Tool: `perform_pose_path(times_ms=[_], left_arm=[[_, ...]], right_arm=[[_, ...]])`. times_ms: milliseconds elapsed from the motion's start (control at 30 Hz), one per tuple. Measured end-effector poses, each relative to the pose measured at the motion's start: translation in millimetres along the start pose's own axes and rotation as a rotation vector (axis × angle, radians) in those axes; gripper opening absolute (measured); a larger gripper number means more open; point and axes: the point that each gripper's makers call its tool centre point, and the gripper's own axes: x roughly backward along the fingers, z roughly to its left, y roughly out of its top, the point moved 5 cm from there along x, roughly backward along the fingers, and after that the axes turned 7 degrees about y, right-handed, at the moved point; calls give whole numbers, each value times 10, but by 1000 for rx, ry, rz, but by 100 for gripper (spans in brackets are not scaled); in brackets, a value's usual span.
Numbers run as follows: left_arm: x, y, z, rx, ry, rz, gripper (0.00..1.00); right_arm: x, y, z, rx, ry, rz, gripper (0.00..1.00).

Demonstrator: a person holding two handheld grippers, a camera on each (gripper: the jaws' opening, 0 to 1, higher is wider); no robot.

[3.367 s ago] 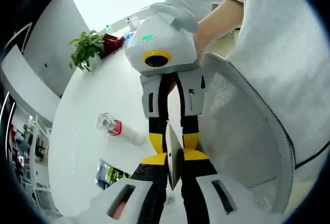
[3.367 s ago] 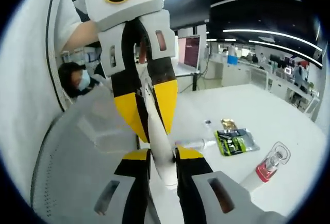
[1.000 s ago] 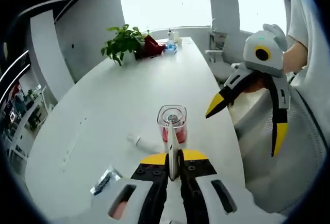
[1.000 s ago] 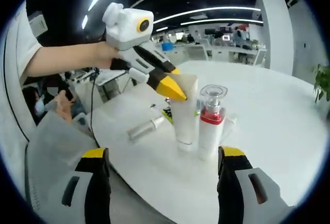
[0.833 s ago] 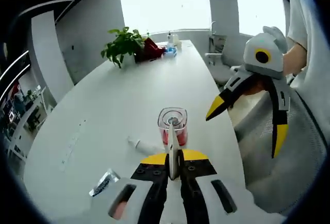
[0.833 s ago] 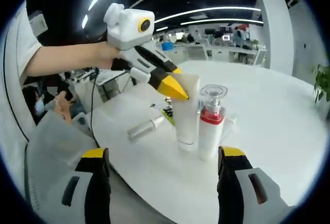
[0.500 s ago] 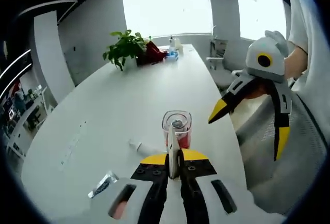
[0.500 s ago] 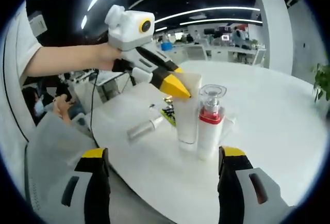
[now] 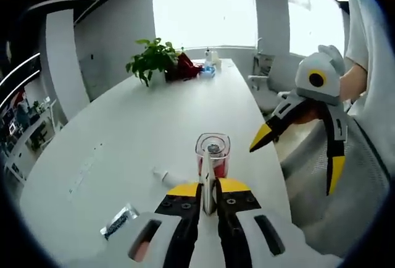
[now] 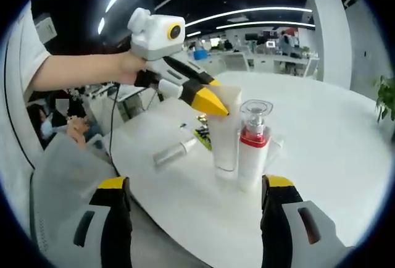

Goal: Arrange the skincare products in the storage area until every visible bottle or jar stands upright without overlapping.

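Left gripper view: compared with half a second ago, very little has changed. My left gripper (image 9: 208, 189) still pinches the flat top edge of the white tube (image 9: 208, 175), its yellow-tipped jaws pressed together on it, and the pump bottle (image 9: 213, 154) with the red collar sits just beyond the tube, as it did before. More than three seconds ago the two grippers were crossed over the chair; now they are apart over the white table (image 9: 123, 138).

This view looks down on the bottle's clear cap from above. Using that bottle as my landmark: a small white tube (image 9: 170, 177) lies flat on the table just to its left, a dark sachet (image 9: 116, 223) lies further left and nearer me, and a potted plant (image 9: 151, 60) stands far beyond it at the table's end. My right gripper (image 9: 296, 141) hangs to the bottle's right, jaws spread wide, held by a hand.

The right gripper view shows the side profile instead: the white tube (image 10: 226, 133) stands upright, touching or just beside the pump bottle (image 10: 252, 144), which is also upright. The left gripper (image 10: 207, 101) comes in from the left, a bare forearm behind it, angled down onto the tube's top. A silver tube (image 10: 173, 154) lies flat left of the bottle. My right gripper (image 10: 194, 188) has its jaws wide apart, holding nothing.
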Motion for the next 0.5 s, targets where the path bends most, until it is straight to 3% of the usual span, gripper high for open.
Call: perform_pose_path(times_ms=[500], left_arm=[[-13,49,-47,-21,7,6,21]], right_arm=[[5,-7,-20,-6,-14,2,89]])
